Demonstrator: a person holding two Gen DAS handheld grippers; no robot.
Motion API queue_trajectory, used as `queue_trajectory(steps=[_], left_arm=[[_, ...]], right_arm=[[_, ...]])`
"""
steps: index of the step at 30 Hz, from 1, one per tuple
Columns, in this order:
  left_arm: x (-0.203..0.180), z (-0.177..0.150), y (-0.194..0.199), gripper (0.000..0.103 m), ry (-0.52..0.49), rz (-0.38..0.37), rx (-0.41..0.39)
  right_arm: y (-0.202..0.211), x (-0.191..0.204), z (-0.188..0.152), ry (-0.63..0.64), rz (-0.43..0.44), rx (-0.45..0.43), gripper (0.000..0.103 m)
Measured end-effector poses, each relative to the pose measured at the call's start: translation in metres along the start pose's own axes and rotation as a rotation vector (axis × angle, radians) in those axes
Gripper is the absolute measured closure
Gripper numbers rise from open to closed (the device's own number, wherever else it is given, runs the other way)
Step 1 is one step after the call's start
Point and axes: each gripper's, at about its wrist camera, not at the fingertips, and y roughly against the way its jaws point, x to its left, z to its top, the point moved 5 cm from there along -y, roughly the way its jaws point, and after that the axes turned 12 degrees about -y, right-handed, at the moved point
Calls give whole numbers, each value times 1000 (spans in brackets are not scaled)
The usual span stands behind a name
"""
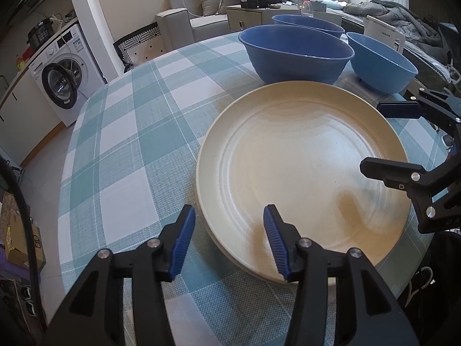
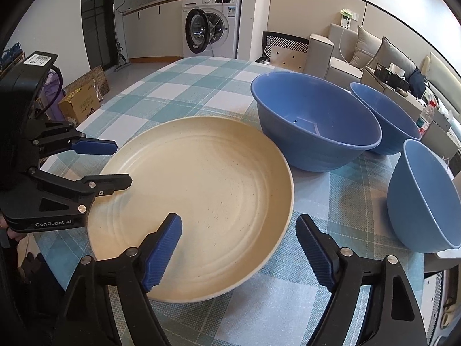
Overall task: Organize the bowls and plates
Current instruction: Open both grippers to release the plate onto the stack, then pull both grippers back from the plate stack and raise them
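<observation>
A large cream plate [image 1: 302,173] lies on the checked tablecloth; it also shows in the right wrist view [image 2: 201,196]. Three blue bowls stand beyond it: a big one [image 1: 296,54] [image 2: 314,121], one behind it [image 1: 308,24] [image 2: 383,115], and a lighter one [image 1: 380,63] [image 2: 423,196]. My left gripper [image 1: 229,236] is open, its fingers straddling the plate's near-left rim; it also shows at the left of the right wrist view [image 2: 122,163]. My right gripper [image 2: 239,248] is open, straddling the plate's opposite rim; it shows at the right of the left wrist view [image 1: 371,138].
The round table [image 1: 129,144] has a teal checked cloth. A washing machine [image 2: 210,26] and counter stand beyond it, a sofa [image 1: 201,8] and a low cabinet on the other side. A cardboard box [image 2: 83,98] sits on the floor.
</observation>
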Motion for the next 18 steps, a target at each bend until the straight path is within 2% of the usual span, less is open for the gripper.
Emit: queue_trajectory(steps=[3, 5, 7, 16, 18], left_arm=[[3, 2, 3, 52, 15, -8, -17], [4, 3, 7, 52, 28, -19, -37], [6, 5, 10, 52, 35, -20, -53], [22, 9, 25, 51, 114, -24, -113], [26, 10, 27, 42, 132, -20, -120]], right_arm=[[2, -2, 1, -13, -3, -8, 15], [4, -3, 2, -19, 5, -13, 5], [7, -2, 4, -24, 24, -24, 3], [17, -3, 7, -29, 58, -48, 1], [19, -4, 9, -28, 58, -57, 1]])
